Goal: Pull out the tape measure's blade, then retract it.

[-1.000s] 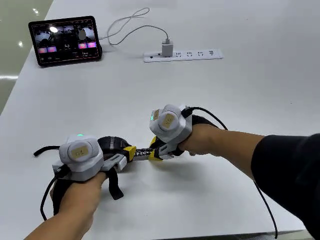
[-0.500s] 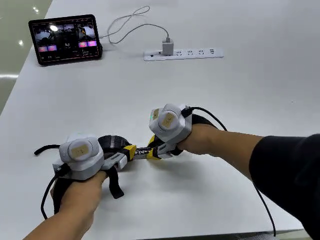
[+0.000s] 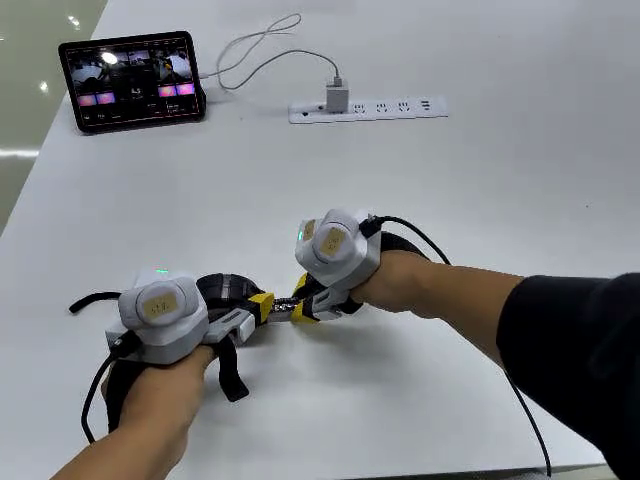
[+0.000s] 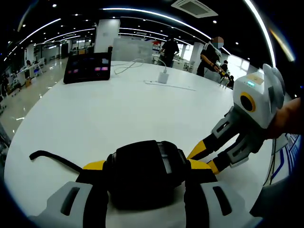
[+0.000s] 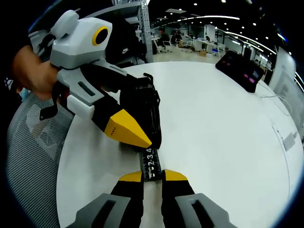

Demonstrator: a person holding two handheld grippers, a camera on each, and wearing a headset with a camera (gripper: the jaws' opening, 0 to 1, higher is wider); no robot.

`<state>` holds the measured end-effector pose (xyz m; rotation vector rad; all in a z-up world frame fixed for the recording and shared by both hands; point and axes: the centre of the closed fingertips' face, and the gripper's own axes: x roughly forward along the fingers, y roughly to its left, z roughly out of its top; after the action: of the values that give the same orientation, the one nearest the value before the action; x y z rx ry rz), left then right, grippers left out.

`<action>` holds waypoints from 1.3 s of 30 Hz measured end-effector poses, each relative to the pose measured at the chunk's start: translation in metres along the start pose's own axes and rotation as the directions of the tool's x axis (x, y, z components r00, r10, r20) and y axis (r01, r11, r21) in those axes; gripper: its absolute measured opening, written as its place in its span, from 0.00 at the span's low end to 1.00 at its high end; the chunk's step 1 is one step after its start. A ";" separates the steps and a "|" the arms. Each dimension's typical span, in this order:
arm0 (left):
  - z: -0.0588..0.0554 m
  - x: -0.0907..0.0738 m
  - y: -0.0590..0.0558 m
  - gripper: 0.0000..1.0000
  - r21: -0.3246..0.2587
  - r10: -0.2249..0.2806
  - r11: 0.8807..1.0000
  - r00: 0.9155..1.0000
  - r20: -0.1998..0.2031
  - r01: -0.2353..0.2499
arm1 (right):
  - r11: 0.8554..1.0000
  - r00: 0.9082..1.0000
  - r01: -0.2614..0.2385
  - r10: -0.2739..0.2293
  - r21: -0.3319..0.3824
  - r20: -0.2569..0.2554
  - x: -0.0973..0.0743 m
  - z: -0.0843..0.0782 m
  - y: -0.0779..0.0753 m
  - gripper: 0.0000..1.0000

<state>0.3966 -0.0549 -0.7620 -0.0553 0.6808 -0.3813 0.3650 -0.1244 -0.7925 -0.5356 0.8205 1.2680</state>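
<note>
White bench (image 3: 470, 210), tape measure (image 4: 142, 173) between jaws

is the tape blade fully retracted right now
No, a short stretch of numbered metal blade runs between the black tape measure case and the right gripper.

The tape measure (image 4: 142, 180) has a matt black case, plastic or rubber by its look. Its blade (image 5: 150, 164) is a dark, smooth printed strip with little shine. The left gripper (image 4: 147, 166) and right gripper (image 5: 152, 176) have smooth grey-white plastic shells, with matt yellow plastic on the jaws. The white tabletop (image 3: 450, 200) is smooth and faintly glossy, and the tablet (image 3: 130, 78) has a glossy screen.
</note>
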 end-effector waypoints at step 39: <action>0.001 0.000 0.000 0.60 -0.021 -0.008 1.000 1.000 -0.001 0.008 | 1.000 1.000 -0.008 0.008 -0.004 0.016 0.012 0.014 0.003 0.09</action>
<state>0.3966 -0.0549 -0.7613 -0.0773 0.6857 -0.3815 0.3663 -0.1062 -0.7929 -0.5255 0.8076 1.2797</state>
